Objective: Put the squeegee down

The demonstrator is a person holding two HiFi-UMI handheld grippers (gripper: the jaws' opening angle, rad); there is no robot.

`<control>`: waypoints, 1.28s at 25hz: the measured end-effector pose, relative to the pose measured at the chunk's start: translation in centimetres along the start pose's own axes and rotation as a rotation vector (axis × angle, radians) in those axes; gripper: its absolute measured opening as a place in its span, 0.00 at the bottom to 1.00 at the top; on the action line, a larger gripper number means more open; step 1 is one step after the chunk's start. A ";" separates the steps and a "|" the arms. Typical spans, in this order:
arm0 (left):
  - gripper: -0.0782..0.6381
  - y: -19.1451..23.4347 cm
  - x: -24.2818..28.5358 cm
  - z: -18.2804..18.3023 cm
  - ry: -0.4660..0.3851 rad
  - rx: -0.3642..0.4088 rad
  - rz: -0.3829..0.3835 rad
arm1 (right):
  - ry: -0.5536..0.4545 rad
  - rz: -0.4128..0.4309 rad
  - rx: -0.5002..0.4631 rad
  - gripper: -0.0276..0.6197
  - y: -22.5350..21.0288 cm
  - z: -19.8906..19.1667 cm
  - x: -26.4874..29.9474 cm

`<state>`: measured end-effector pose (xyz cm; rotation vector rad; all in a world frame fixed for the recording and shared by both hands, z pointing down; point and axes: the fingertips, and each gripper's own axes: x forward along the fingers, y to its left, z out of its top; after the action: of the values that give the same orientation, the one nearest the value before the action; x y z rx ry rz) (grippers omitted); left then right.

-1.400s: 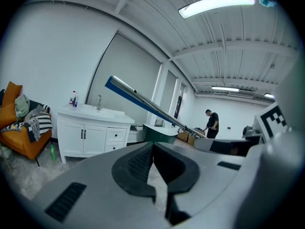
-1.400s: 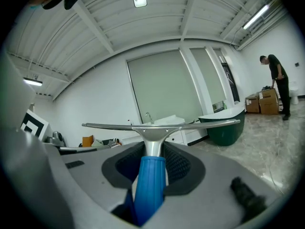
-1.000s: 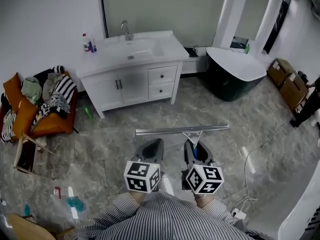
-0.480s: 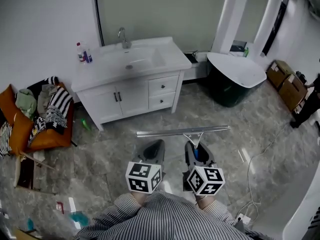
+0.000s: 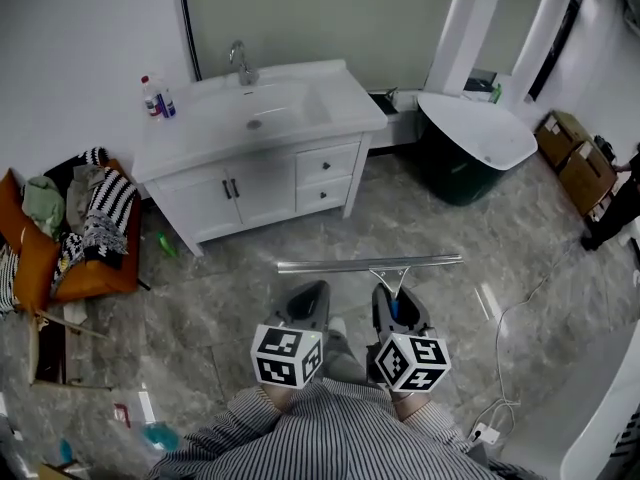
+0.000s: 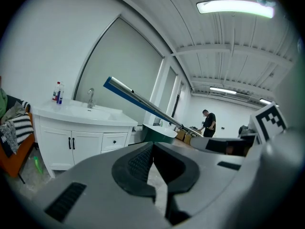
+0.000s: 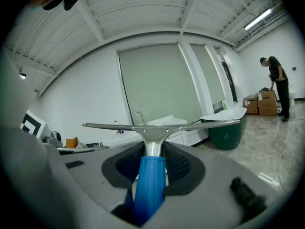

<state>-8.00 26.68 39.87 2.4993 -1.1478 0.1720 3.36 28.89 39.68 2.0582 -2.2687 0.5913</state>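
The right gripper (image 5: 398,306) has its ribbed black jaws clamped on the smooth blue handle (round, plastic-looking) of the squeegee (image 5: 372,264). The bare metal neck flares into a long, thin, shiny blade, held level in the air above the grey marbled floor (image 5: 220,298). Just beside it, the left gripper (image 5: 308,304) has its jaws pressed together, empty. Beyond stands a boxy white vanity (image 5: 260,163) with a glossy basin.

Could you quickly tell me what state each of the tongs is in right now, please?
Left tongs: closed, nothing between them.
Right tongs: closed on the squeegee, gripping its blue handle.
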 end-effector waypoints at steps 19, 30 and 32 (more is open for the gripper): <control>0.13 8.7 15.4 7.3 -0.027 0.013 0.098 | -0.011 0.083 -0.035 0.23 -4.7 7.5 18.5; 0.13 12.5 27.5 13.7 -0.051 0.043 0.131 | -0.035 0.139 -0.048 0.23 -8.8 14.0 30.8; 0.13 13.0 29.5 14.6 -0.053 0.042 0.138 | -0.035 0.147 -0.055 0.23 -9.6 15.0 32.7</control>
<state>0.96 -7.56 38.14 2.4748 -1.3528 0.1691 11.92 -7.25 37.02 1.9044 -2.4424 0.4970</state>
